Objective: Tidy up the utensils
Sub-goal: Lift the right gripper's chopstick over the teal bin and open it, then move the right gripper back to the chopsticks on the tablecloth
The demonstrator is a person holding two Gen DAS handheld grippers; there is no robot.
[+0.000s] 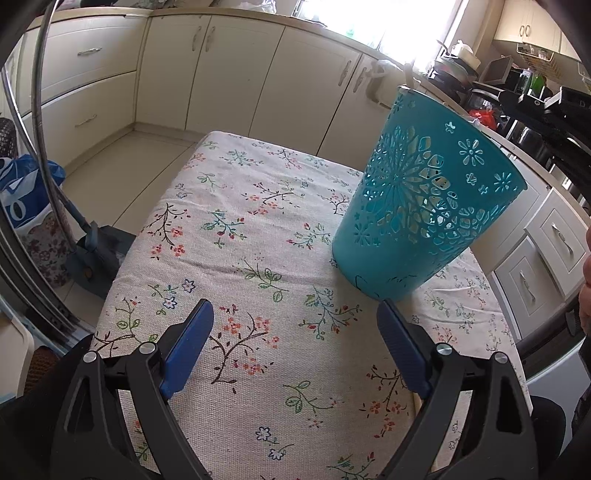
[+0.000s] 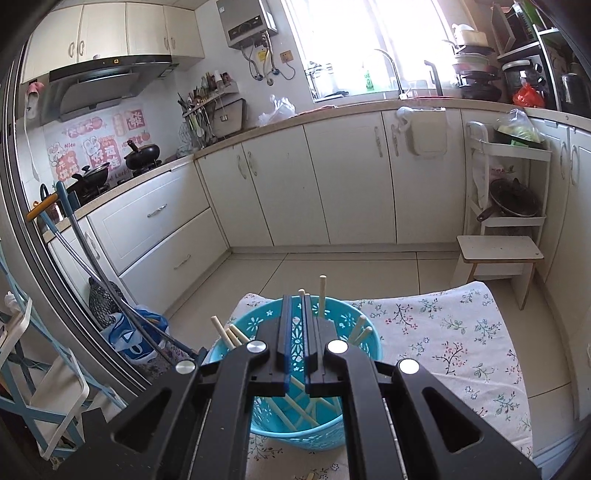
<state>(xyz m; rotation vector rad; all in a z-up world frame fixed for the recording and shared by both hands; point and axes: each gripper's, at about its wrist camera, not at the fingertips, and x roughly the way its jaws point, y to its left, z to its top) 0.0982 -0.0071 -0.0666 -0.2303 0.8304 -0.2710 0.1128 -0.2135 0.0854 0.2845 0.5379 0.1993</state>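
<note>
on the pink and white stickers [image 2: 94, 142] stuck to the wall tiles behind the stove, little can be read — the word "nice" is made out beside a cartoon rabbit, and "luck" is partly seen lower down, by the pan. large chinese characters are printed on the same stickers, among them 好 — the rest are too small or blurred to be told. nothing readable is seen on the water heater [image 2: 246, 22] or the green bottle [image 2: 368, 79] at the window.
</note>
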